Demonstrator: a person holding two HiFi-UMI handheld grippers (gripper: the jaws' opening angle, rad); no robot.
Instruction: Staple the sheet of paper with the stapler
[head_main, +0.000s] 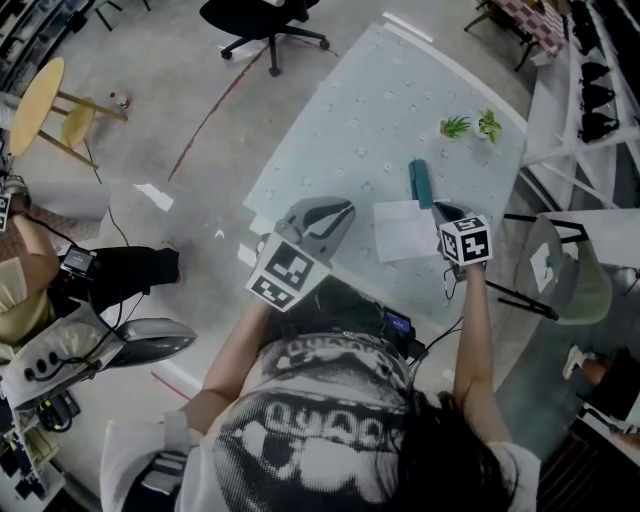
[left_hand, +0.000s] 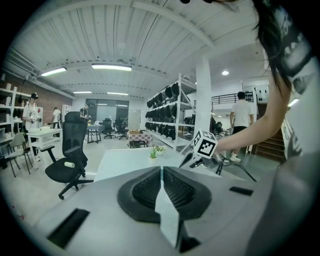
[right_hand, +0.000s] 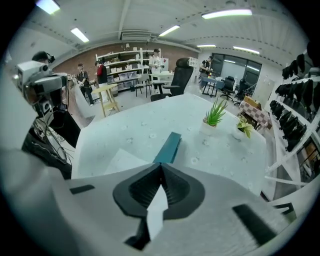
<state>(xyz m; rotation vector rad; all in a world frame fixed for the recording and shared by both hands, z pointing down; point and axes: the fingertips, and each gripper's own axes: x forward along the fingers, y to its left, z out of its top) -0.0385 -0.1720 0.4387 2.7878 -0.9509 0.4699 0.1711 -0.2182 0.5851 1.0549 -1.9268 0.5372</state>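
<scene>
My left hand-held gripper (head_main: 340, 212) and right hand-held gripper (head_main: 441, 211) are closed, empty. Flat white sheet of paper (head_main: 403, 231) lies beside the slim teal stapler (head_main: 421, 183); the left gripper view shows neither.

A long, slim teal stapler (head_main: 421, 183) (right_hand: 168, 148) lies flat on the pale speckled table (head_main: 340, 130), its length running away from the person. Just nearer than it, a sheet of white paper (head_main: 403, 230) (right_hand: 120, 161) lies flat on the same table, roughly rectangular and unfolded. The stapler's near end meets the sheet's far edge close to its right corner; whether it overlaps the paper cannot be told
</scene>
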